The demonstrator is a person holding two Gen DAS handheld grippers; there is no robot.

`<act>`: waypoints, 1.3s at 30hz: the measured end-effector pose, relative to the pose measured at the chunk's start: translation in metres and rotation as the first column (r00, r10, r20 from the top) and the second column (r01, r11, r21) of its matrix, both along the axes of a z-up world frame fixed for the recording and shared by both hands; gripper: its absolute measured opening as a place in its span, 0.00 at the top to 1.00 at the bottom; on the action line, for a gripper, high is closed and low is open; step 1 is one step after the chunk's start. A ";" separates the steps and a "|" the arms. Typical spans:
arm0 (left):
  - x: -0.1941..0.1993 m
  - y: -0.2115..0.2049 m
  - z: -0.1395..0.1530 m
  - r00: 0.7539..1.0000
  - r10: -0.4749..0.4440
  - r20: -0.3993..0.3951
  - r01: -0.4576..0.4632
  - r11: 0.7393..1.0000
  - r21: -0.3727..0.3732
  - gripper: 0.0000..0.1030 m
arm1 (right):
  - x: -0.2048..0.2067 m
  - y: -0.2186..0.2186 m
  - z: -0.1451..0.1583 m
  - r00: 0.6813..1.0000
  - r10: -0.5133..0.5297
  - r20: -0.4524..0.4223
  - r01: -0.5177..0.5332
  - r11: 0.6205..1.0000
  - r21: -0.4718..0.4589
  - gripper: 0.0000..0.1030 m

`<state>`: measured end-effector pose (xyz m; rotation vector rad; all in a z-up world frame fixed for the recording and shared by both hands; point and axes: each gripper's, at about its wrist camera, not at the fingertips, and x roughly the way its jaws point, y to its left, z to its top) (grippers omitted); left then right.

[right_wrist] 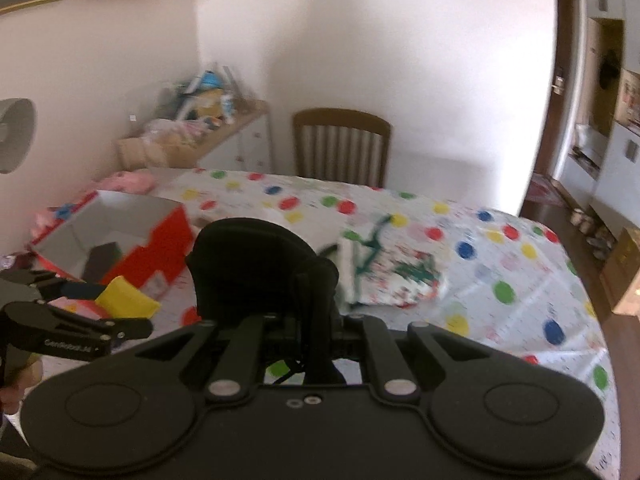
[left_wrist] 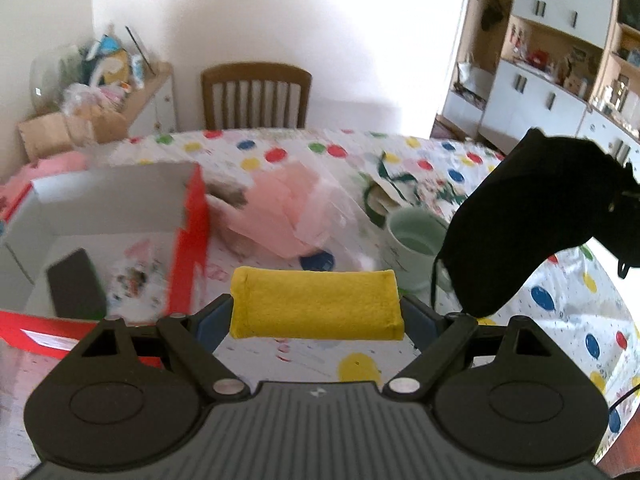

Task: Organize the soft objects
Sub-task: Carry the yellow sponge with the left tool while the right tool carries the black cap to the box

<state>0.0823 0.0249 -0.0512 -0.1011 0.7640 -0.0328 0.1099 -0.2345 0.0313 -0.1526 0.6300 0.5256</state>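
My left gripper [left_wrist: 316, 312] is shut on a yellow felt pouch [left_wrist: 316, 306], held crosswise above the table just right of the red box [left_wrist: 192, 240]; the pouch also shows in the right wrist view [right_wrist: 126, 296]. My right gripper [right_wrist: 308, 320] is shut on a black soft pouch [right_wrist: 256, 268] with a cord, held above the table; it hangs at the right in the left wrist view [left_wrist: 532, 216]. The red box [right_wrist: 160, 248] is open, white inside, with a dark block [left_wrist: 76, 284] in it.
The table wears a polka-dot cloth [left_wrist: 560, 300]. On it lie a pink item in clear plastic [left_wrist: 288, 212], a pale green mug [left_wrist: 416, 240] and a printed cloth bag with green ties [right_wrist: 400, 276]. A wooden chair [left_wrist: 256, 96] stands at the far side. A pink plush [right_wrist: 128, 180] lies far left.
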 end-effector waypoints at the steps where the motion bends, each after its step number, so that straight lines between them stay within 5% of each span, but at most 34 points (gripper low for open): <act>1: -0.002 0.004 0.005 1.000 0.007 0.007 -0.007 1.000 0.003 0.13 | -0.001 0.008 0.003 1.000 0.019 -0.003 -0.019 1.000 0.005 0.92; 12: -0.019 0.068 0.039 0.989 0.141 0.047 -0.142 0.990 0.011 0.13 | -0.002 0.095 0.026 0.979 0.201 -0.012 -0.201 0.979 0.033 0.91; 24: -0.031 0.154 0.043 0.949 0.315 0.033 -0.316 0.948 0.028 0.13 | 0.020 0.177 0.041 0.969 0.247 0.000 -0.247 0.968 0.054 0.91; 39: 0.009 0.240 0.022 0.894 0.449 -0.003 -0.448 0.891 0.071 0.13 | 0.056 0.275 -0.016 0.971 0.239 -0.003 -0.238 0.968 -0.083 0.90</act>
